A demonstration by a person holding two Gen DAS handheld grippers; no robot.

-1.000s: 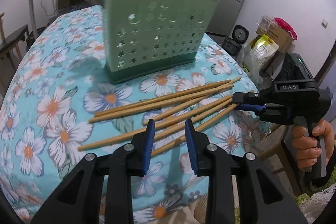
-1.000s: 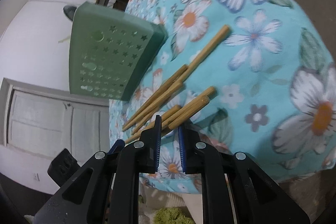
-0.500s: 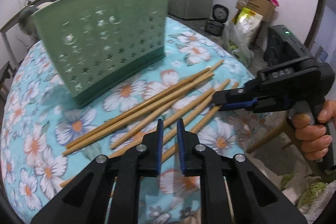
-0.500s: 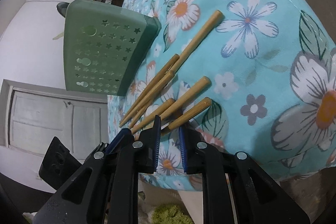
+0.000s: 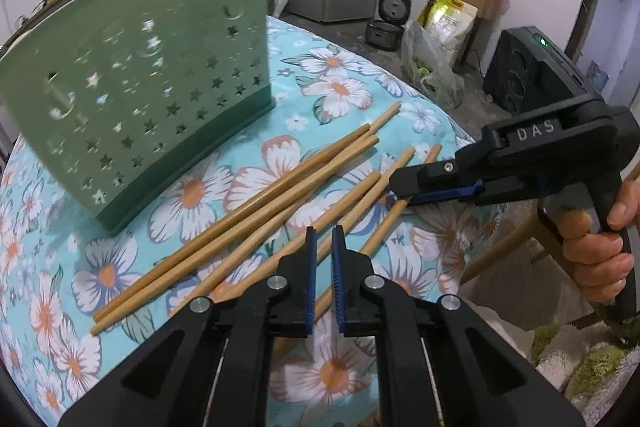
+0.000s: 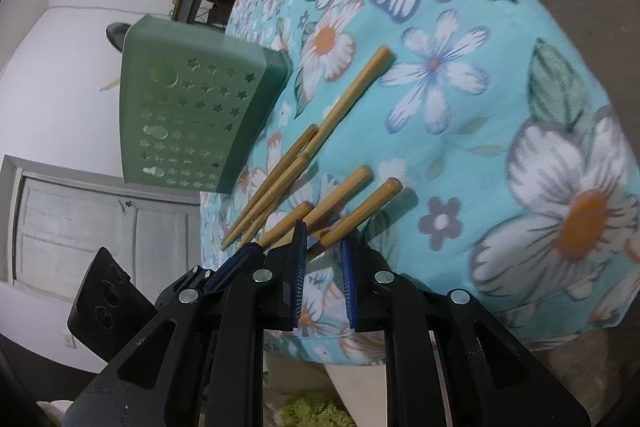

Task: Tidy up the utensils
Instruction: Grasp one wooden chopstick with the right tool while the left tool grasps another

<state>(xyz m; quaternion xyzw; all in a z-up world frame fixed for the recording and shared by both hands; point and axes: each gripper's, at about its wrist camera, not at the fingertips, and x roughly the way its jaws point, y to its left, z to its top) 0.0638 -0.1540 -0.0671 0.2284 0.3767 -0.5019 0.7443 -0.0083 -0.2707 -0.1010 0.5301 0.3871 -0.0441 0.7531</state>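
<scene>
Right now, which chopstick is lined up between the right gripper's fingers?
The outermost chopstick, nearest the table edge; its shaft runs into the right gripper, while the others lie left.

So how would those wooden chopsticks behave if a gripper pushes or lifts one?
The chopsticks look straight and thin, so probably stiff and light. Their rounded ends suggest they could roll on the tablecloth. Lying bunched and overlapping, a nudged one likely shifts its neighbours.

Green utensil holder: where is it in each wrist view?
Left wrist: green utensil holder fills the upper left, standing on the floral tablecloth behind the chopsticks.
Right wrist: it sits left of centre, tilted by the camera roll.
Shared landmark: the chopsticks fanned beside its base.
</scene>
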